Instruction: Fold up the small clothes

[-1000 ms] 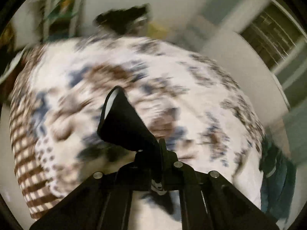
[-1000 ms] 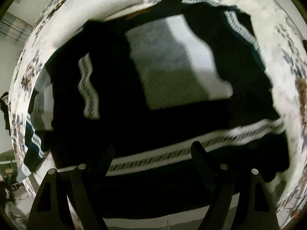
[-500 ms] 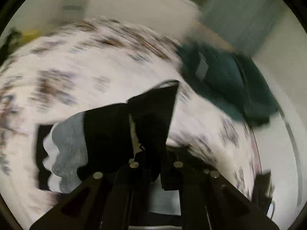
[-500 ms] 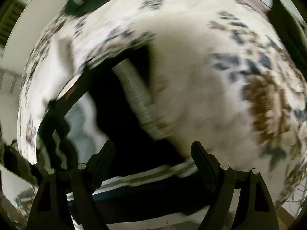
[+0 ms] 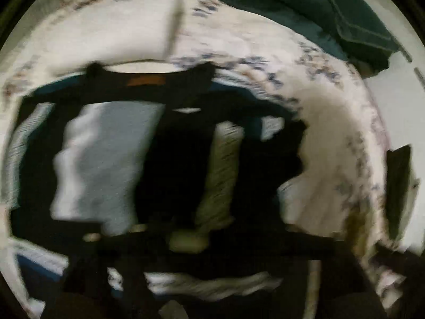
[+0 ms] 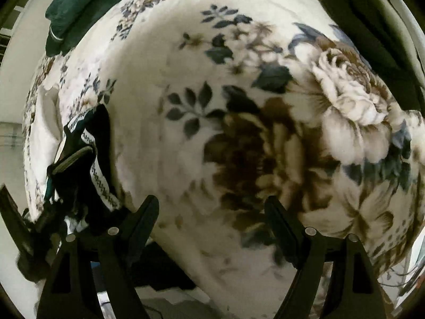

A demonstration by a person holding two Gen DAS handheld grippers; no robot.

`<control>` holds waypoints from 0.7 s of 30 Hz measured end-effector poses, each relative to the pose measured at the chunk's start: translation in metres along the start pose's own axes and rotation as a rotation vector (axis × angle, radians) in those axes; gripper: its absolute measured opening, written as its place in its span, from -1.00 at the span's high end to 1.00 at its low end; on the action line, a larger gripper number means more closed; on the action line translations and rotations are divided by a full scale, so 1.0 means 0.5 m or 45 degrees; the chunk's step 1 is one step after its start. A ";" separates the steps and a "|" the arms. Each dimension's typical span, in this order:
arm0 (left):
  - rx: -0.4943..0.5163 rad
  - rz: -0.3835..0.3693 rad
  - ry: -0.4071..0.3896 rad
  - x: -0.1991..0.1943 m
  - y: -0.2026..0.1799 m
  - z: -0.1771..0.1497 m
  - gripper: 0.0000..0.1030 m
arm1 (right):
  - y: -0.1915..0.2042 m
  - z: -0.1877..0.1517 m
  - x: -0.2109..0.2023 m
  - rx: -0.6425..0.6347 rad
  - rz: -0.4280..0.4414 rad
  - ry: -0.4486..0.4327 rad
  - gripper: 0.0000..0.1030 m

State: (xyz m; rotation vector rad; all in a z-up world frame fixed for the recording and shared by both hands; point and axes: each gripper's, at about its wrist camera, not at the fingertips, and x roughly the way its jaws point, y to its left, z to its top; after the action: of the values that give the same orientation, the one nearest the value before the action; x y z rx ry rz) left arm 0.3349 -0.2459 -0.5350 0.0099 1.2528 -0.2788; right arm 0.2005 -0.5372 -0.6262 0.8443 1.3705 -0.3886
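A black garment with a grey panel and patterned white bands lies spread on the floral blanket, heavily blurred in the left wrist view. A folded-over part with a patterned band rests across its middle. My left gripper hangs just above it with its jaws opening. Its dark fingers blend into the cloth, and I see nothing pinched between them. My right gripper stands open over the bare blanket. The same garment is bunched at that view's left edge.
Dark green clothes are piled at the far end of the blanket, and the pile shows again at the right wrist view's top left. More dark green fabric lies top right. A dark flat object sits at the blanket's right edge.
My left gripper, shut on a black part of the garment, swept it across over the garment and has spread its jaws. My right gripper swung off the garment to bare blanket, still open.
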 end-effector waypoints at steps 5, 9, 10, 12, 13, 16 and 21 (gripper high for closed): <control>-0.026 0.316 0.037 -0.041 0.139 -0.126 -0.51 | 0.072 0.025 0.008 -0.107 0.136 0.098 -0.62; -0.125 0.487 0.175 -0.005 0.257 -0.226 -0.51 | 0.199 0.056 0.048 -0.177 0.295 0.167 -0.62; -0.153 0.484 0.191 0.003 0.276 -0.242 -0.54 | 0.239 0.066 0.067 -0.192 0.338 0.192 -0.62; -0.218 0.432 0.182 0.012 0.311 -0.270 -0.92 | 0.312 0.080 0.106 -0.225 0.388 0.234 -0.62; -0.241 0.417 0.173 0.015 0.317 -0.274 -0.96 | 0.352 0.087 0.132 -0.247 0.401 0.262 -0.62; -0.313 0.365 0.149 0.030 0.333 -0.283 -1.00 | 0.436 0.098 0.207 -0.307 0.391 0.364 -0.40; -0.339 0.391 0.112 0.030 0.325 -0.289 -1.00 | 0.465 0.080 0.216 -0.558 0.159 0.265 0.88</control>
State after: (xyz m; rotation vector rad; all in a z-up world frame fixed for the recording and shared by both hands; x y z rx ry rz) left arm 0.2387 -0.0686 -0.6183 -0.0145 1.3469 0.1566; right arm 0.4103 -0.3887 -0.6613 0.6108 1.5118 0.1017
